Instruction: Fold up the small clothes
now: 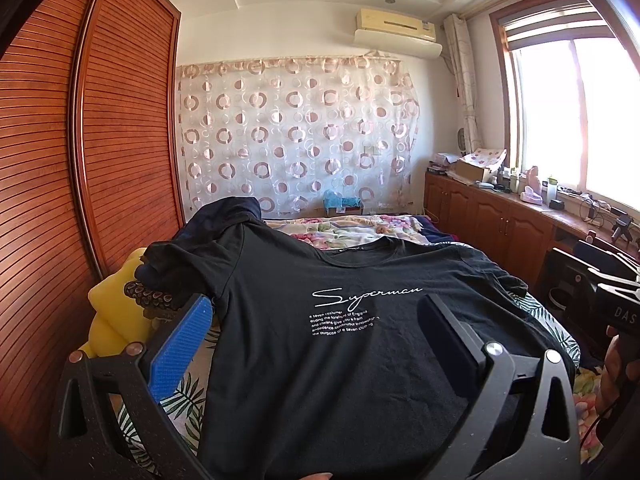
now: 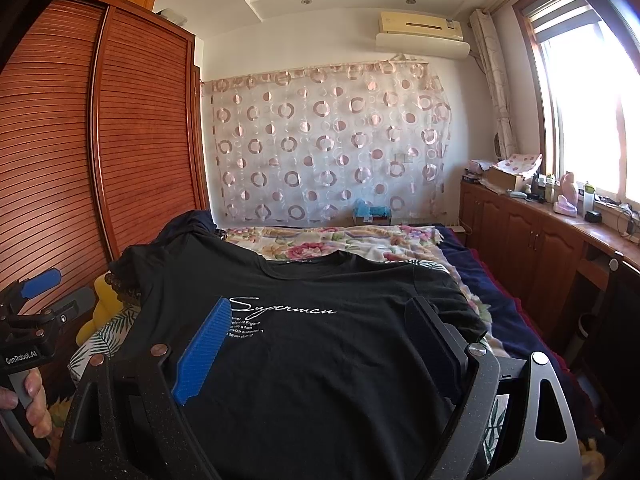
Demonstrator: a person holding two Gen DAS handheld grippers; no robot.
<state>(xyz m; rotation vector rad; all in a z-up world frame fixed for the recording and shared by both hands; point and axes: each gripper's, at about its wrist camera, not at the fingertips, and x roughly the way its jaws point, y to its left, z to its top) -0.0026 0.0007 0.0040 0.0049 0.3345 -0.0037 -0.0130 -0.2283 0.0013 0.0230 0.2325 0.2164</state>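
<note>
Left wrist view: the black T-shirt (image 1: 340,340) lies flat on the bed (image 1: 348,232), collar toward 12 o'clock; the left gripper (image 1: 316,320) hangs released over its lower half.

Right wrist view: the right gripper (image 2: 320,344) is likewise spread and empty, equally near the hem at 6 o'clock.

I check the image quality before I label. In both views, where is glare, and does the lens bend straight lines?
Left wrist view: the window is blown out white, the wardrobe slats bow strongly, and the black T-shirt shows little fold detail. Right wrist view: the window glares the same way, the wardrobe edges curve, and the T-shirt print stays readable.
</note>
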